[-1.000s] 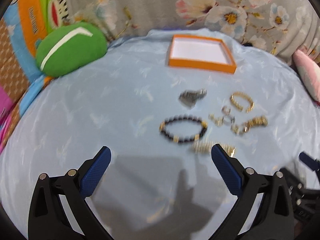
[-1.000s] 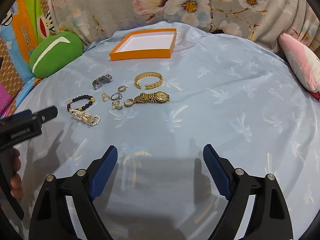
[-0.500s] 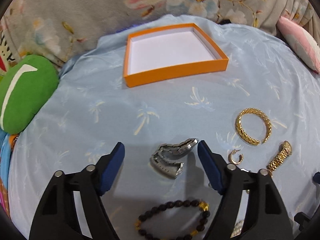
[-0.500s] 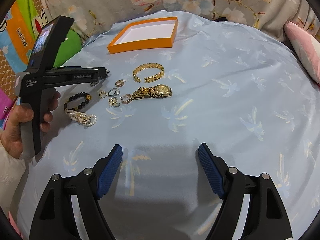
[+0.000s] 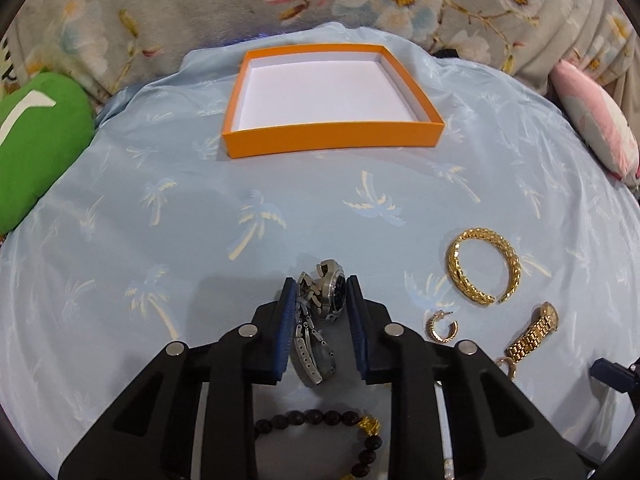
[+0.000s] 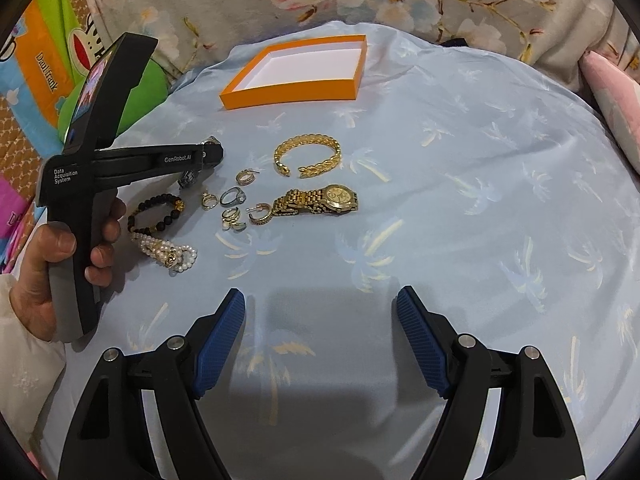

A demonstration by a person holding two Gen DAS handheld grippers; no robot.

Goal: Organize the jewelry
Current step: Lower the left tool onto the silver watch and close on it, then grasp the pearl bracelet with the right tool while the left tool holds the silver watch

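Note:
My left gripper [image 5: 320,284] is shut on a silver watch [image 5: 326,300] resting on the light blue cloth; it also shows in the right wrist view [image 6: 208,151]. An empty orange box [image 5: 332,136] with a white inside lies beyond it, also in the right wrist view [image 6: 296,90]. A gold cuff bracelet [image 5: 482,266], a gold hoop earring [image 5: 442,326], a gold watch [image 5: 534,334] and a black bead bracelet [image 5: 332,432] lie around. My right gripper [image 6: 320,312] is open and empty, nearer than the gold watch [image 6: 320,202], gold cuff [image 6: 308,156], rings [image 6: 232,198] and pearl bracelet [image 6: 168,250].
A green cushion [image 5: 36,148] lies at the left. A pink pillow [image 5: 592,120] lies at the right. A floral blanket [image 5: 320,4] rises behind the box. The person's hand [image 6: 52,272] holds the left gripper's handle.
My left gripper moved forward over the silver watch and shut on it. My right gripper stayed open and barely shifted.

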